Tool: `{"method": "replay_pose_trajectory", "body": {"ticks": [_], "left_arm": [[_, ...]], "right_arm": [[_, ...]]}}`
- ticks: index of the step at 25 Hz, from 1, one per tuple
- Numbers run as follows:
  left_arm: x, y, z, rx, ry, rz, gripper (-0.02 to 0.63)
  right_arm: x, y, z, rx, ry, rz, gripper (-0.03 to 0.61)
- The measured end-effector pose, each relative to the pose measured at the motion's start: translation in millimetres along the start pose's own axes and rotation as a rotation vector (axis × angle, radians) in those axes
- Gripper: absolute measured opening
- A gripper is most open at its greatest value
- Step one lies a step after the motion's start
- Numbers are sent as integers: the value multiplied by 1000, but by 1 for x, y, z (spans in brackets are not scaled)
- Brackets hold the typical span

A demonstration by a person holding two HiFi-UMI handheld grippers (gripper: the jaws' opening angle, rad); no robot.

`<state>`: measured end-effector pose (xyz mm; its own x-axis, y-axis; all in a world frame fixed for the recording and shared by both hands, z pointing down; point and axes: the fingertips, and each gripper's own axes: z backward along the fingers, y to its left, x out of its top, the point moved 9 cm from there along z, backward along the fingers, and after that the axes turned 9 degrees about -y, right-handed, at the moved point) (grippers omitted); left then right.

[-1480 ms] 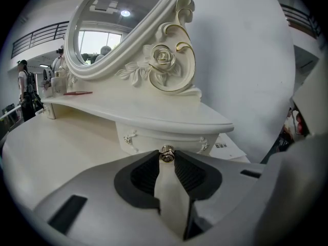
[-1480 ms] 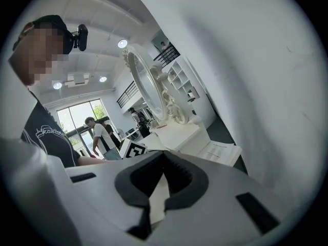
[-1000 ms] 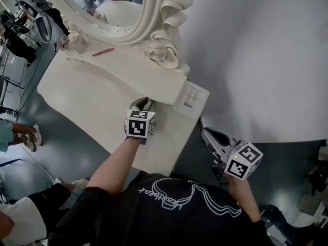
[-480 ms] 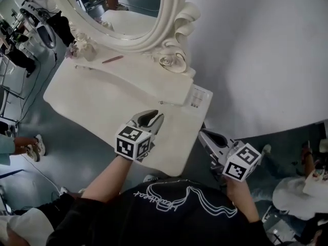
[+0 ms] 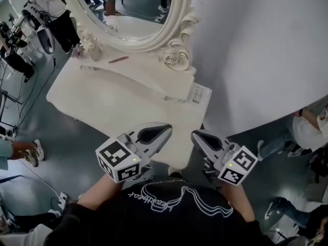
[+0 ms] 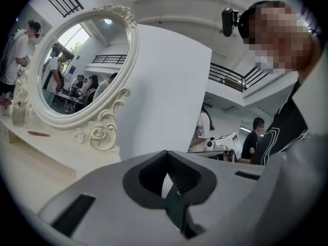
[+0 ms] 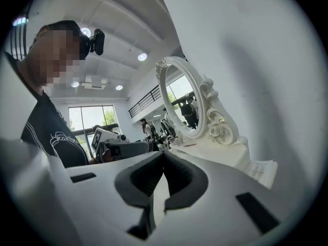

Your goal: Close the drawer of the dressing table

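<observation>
- The left gripper [image 5: 167, 130] no longer rests on the dressing table [image 5: 92, 96] as it did a second ago. It is now lifted clear of the top and held over the front edge, near the person's chest.
- Its jaws have just been closing. In the left gripper view [image 6: 166, 153] the tips are pressed together with nothing between them.
- The right gripper [image 5: 195, 135] has also come up and in from the table's right side. It now sits just beside the left one and well apart from the table top.
- In the right gripper view [image 7: 164, 153] its tips meet, and it holds nothing.
- The drawer [image 5: 165, 97] is in the raised tier below the mirror [image 5: 128, 9]. As far as the head view shows, it lies flush with that face and neither gripper touches it.
- A paper sheet [image 5: 199, 94] stays at the tier's right end.
</observation>
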<state>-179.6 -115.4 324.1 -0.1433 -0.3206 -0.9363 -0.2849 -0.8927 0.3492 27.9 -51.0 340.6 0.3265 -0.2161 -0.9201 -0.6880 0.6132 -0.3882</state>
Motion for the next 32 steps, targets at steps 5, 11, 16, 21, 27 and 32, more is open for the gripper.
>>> {"method": "replay_pose_trajectory", "body": {"ticks": [5,11,16,21,27,32], "left_arm": [[3,-12,13,-25,-8,-3,3],[1,-17,26,-14,-17,-8,3],[-1,-19,38,-12,-10,1,3],[-3,-19,47,3,8,-23,3],[-6,-19,58,3,16,-30,3],[-11,-18,67,3,14,-28,3]], "right_arm": [[6,19,0,-3,-45,33,3],[4,38,0,-4,-60,48,3],[-1,50,-2,-6,-50,45,3],[-8,59,-3,-15,-41,46,3],[-15,68,-5,-32,-31,48,3],[-24,74,-6,-50,-24,45,3]]}}
